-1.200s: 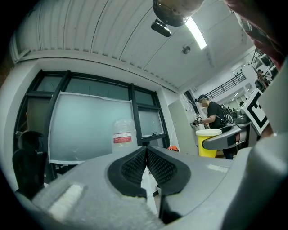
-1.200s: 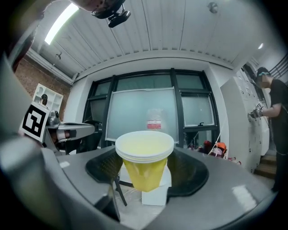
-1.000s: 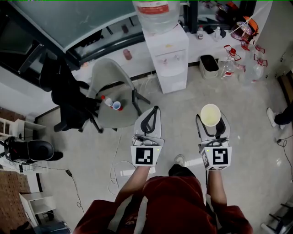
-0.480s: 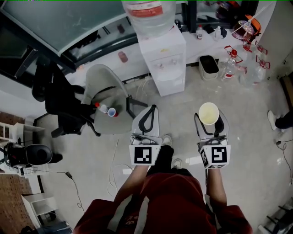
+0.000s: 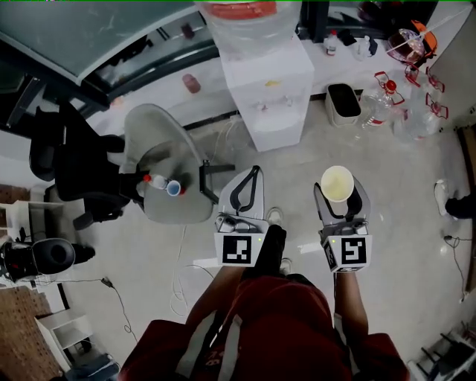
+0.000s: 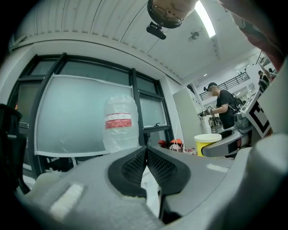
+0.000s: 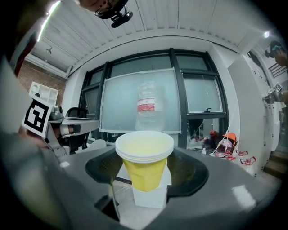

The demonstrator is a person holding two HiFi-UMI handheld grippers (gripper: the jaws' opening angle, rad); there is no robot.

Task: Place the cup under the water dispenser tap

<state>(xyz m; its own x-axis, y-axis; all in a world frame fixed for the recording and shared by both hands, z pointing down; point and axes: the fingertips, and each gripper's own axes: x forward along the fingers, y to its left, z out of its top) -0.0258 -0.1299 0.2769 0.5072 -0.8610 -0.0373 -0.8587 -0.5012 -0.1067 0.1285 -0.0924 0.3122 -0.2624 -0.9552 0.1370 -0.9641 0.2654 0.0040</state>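
The cup (image 7: 144,162) was yellow on the outside and pale inside, with a white rolled rim. Several rims sat stacked at its lip, so it looked like more than one cup nested together. It stood upright and open-mouthed between the jaws of the right gripper (image 7: 145,173), whose dark ribbed pads pressed on its lower sides. In the head view the cup (image 5: 337,184) showed as a pale disc at the tip of the right gripper (image 5: 338,197), held in the air above the floor (image 5: 405,223) and well apart from the water dispenser (image 5: 271,93).

The water dispenser was a white box standing on the floor at the foot of the far window wall, with a large clear bottle (image 5: 245,16) bearing a red label upended on top. In the right gripper view the bottle (image 7: 147,108) rose directly behind the cup.

The left gripper (image 5: 245,192) hung level beside the right one, and in its own view its jaws were clenched together with nothing between them (image 6: 146,164).

A grey chair (image 5: 160,149) stood on the floor left of the water dispenser, with a small bottle and a small cup-like thing on its seat, and a black office chair (image 5: 71,164) stood further left. A dark bin (image 5: 343,104) stood on the floor just right of the water dispenser.
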